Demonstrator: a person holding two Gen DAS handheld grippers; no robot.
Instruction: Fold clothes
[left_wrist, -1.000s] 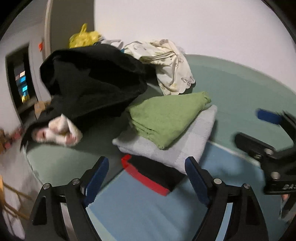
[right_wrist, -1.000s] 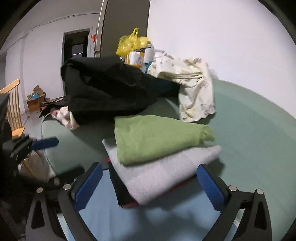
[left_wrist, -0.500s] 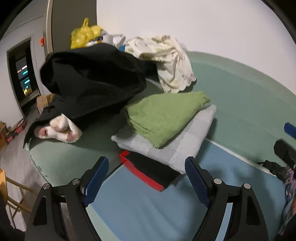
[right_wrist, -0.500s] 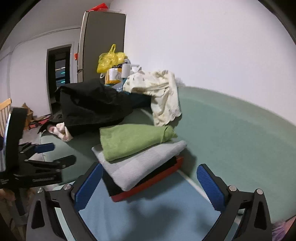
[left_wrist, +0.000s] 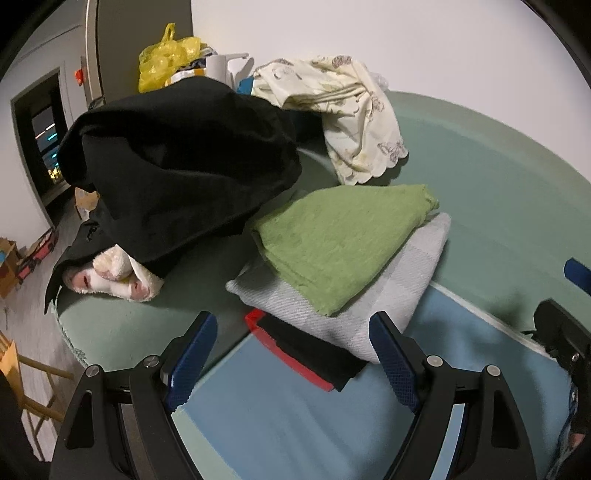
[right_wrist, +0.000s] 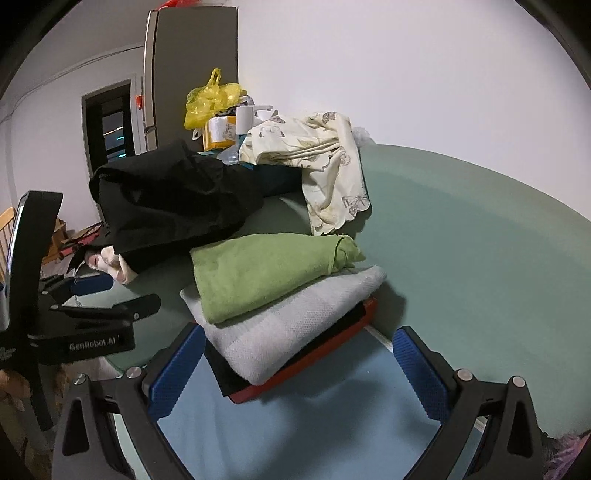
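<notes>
left wrist view: left gripper (left_wrist: 293, 363) spread wide, holding nothing, above the blue mat (left_wrist: 295, 417)
done here: green cloth (left_wrist: 340, 240) folded on grey cloth (left_wrist: 373, 295), both on a black-and-red piece (left_wrist: 295, 354)
left here: black garment (left_wrist: 177, 166) and cream printed cloth (left_wrist: 351, 114) lie crumpled behind the stack
right wrist view: right gripper (right_wrist: 295, 369) also gaping, empty, just before the stack
judgement: roughly halfway; black garment likely next
</notes>
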